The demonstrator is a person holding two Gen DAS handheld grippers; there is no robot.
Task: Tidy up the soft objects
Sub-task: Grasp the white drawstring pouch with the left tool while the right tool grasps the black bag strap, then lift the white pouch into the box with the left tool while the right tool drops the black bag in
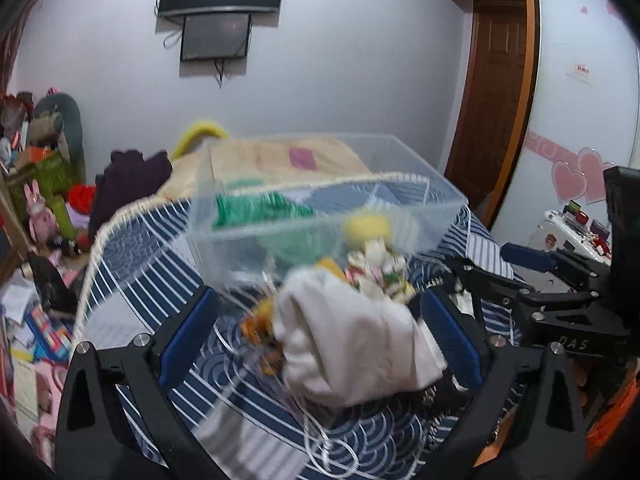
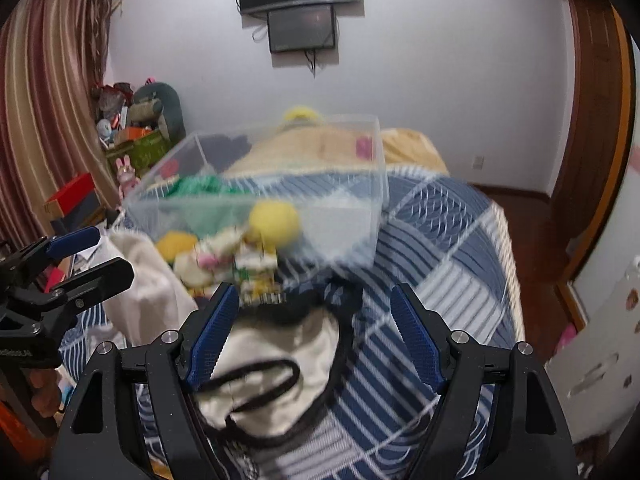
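A clear plastic bin (image 1: 320, 200) stands on the blue patterned bed cover and holds a green cloth (image 1: 256, 208); the bin also shows in the right wrist view (image 2: 260, 196). A white cloth (image 1: 352, 344) lies between my left gripper's (image 1: 320, 332) open fingers. Beside it lies a small plush toy with a yellow head (image 1: 368, 256), also in the right wrist view (image 2: 272, 224). My right gripper (image 2: 316, 332) is open over a cream cloth with black trim (image 2: 280, 360). Both views are blurred.
The bed cover (image 2: 440, 280) fills the foreground. A beige blanket (image 1: 280, 160) and a dark purple cloth (image 1: 128, 176) lie behind the bin. Cluttered toys and boxes (image 1: 40, 200) stand at the left, a wooden door (image 1: 496, 80) at the right.
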